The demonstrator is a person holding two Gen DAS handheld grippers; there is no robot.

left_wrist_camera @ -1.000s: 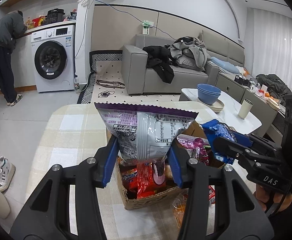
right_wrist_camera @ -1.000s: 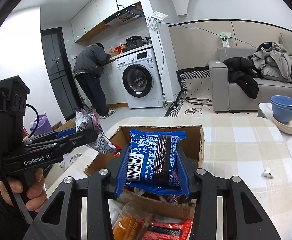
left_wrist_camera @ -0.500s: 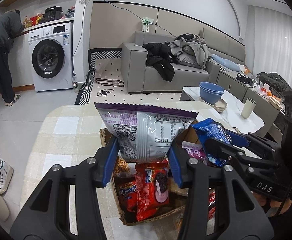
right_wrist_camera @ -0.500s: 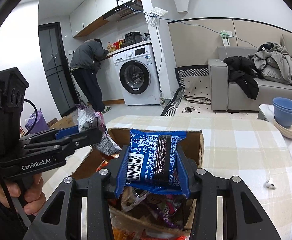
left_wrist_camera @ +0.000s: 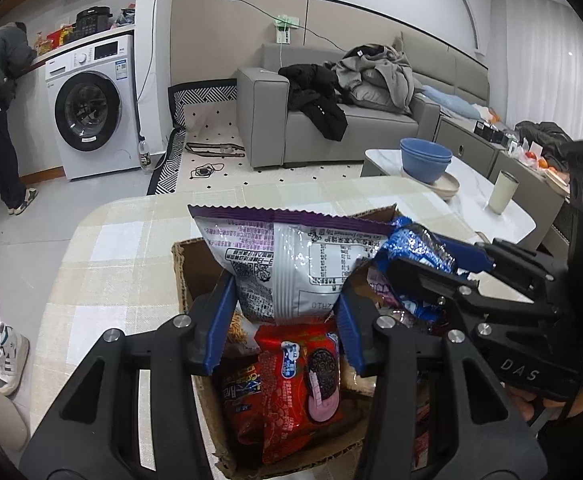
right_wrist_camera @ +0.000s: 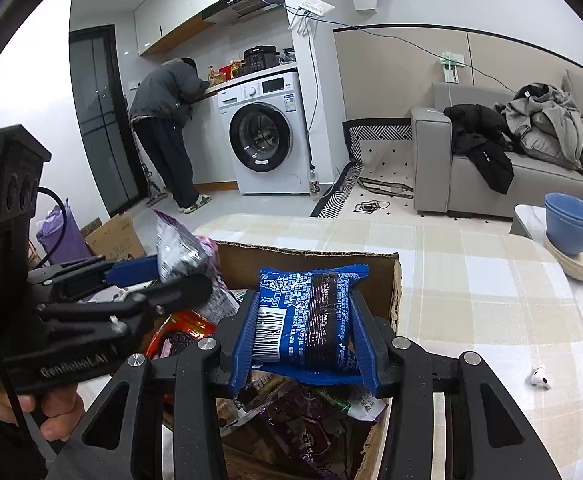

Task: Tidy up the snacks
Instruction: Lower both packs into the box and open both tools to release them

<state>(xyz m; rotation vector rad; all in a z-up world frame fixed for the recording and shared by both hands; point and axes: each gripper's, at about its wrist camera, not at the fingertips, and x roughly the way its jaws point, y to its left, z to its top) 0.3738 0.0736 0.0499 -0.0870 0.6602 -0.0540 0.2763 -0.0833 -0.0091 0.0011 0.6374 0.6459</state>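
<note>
**Both snack packs held over the open box**

The left hand-held gripper (left_wrist_camera: 285, 312) is clenched on a silver-and-purple snack bag (left_wrist_camera: 291, 264), holding it upright above the cardboard box (left_wrist_camera: 183, 276). The right hand-held gripper (right_wrist_camera: 305, 334) grasps a blue snack packet (right_wrist_camera: 307, 316) between its blue pads, also over the box, near its far wall. Inside lie a red cookie pack (left_wrist_camera: 303, 384) and other wrappers. The box sits on the checked table (right_wrist_camera: 471, 280), towards its near edge. A white earbud (right_wrist_camera: 538, 377) lies near the table's right edge
</note>
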